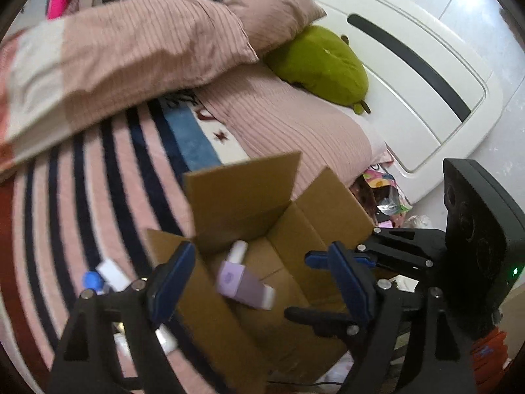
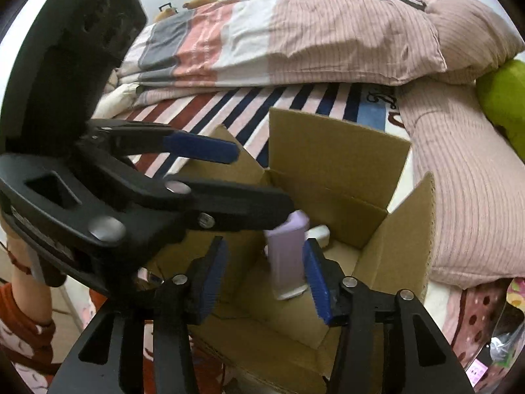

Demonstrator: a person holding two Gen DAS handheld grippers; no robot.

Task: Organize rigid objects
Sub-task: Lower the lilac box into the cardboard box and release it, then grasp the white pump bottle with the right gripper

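- An open cardboard box [image 1: 288,229] sits on the bed [image 1: 98,180] at its near edge, flaps standing up, next to the striped blanket and below a pink ribbed pillow [image 1: 279,121].
- A purple bottle [image 1: 244,284] with a white cap is inside the box space; in the right wrist view the same purple bottle [image 2: 287,256] stands nearly upright, tilted a little, with its white end downward.
- The left gripper [image 1: 259,282] hangs over the box with its jaws spread wide; the bottle shows between the two blue pads but touches neither of them in the left wrist view.
- From the right wrist view, the left gripper [image 2: 259,184] reaches in from the left, and its lower dark finger tip meets the top of the bottle; whether it actually presses on it cannot be told.
- The right gripper [image 2: 265,279] also has its jaws wide apart; the bottle stands just beside the right blue pad [image 2: 316,282], and contact there is unclear.
- A second white item [image 2: 320,233] lies deeper in the box, behind the bottle.
- On the blanket to the left of the box lie a small blue-and-white object [image 1: 93,279] and a white block [image 1: 113,272].
- A green plush toy [image 1: 318,62] rests near the white headboard [image 1: 410,65].
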